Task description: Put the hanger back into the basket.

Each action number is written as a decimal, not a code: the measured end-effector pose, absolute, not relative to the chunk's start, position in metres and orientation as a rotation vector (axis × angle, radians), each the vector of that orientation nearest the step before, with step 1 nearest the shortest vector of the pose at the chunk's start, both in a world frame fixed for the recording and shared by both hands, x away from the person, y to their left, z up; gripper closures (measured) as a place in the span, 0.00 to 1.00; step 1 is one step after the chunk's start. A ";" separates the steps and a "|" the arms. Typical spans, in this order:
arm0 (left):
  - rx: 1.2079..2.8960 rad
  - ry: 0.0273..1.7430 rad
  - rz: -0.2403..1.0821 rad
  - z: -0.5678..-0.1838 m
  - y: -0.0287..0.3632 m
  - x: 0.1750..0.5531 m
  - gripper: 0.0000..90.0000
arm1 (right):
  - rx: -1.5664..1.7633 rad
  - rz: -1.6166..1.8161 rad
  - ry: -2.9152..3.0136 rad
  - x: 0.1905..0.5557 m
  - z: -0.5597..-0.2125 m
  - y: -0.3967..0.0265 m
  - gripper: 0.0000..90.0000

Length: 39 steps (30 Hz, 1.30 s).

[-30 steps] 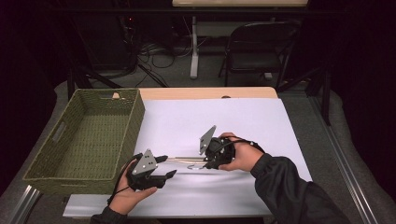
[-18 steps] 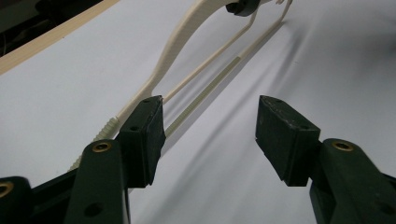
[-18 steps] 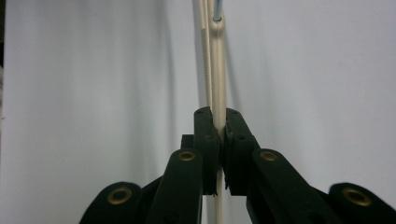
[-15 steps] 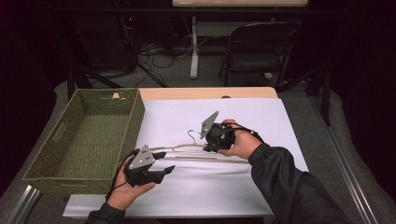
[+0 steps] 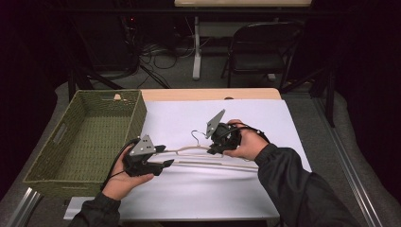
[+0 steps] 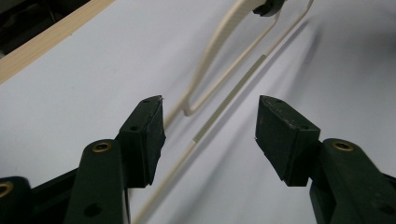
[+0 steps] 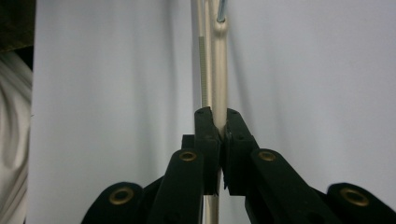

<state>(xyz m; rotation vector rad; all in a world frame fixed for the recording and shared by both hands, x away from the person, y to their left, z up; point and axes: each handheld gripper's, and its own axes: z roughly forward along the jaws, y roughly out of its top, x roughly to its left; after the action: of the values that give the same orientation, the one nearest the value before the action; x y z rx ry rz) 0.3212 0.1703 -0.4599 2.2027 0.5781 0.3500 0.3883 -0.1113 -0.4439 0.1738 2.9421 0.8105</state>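
Note:
A cream clothes hanger point(image 5: 189, 151) with a metal hook lies across the white sheet, its long bar casting a shadow below it. My right gripper point(image 5: 212, 150) is shut on the hanger's arm near the neck; in the right gripper view the pads point(image 7: 218, 114) pinch the cream arm point(image 7: 219, 60). My left gripper point(image 5: 166, 156) stands open at the hanger's left end. In the left gripper view the jaws point(image 6: 211, 100) are wide apart, and the hanger's end point(image 6: 219, 39) and ribbed bar run between and beyond them, untouched.
A green woven basket point(image 5: 137, 113) sits at the table's left side, close to my left hand. The white sheet point(image 5: 189, 194) covers most of the wooden table point(image 5: 213, 93). A folding chair point(image 5: 255, 52) and cables stand beyond the far edge.
Both hands have moved a little away from the near edge. The hanger has come along with the right gripper, and the left gripper has stayed open.

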 end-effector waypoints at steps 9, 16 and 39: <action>2.334 0.502 0.183 -0.474 0.153 0.334 0.49 | 0.058 0.849 2.971 0.367 -0.437 -0.112 0.96; 2.390 0.428 0.064 -0.482 0.142 0.330 0.64 | 0.012 0.860 2.989 0.357 -0.434 -0.114 0.96; 2.447 0.393 -0.025 -0.494 0.140 0.328 0.94 | -0.054 0.855 3.014 0.354 -0.437 -0.115 0.96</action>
<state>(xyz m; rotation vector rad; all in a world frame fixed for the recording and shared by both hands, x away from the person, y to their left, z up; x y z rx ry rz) 0.3285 0.1401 -0.4944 2.4472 0.3927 -0.0246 0.3535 -0.1155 -0.4370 -0.0537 3.0144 0.8547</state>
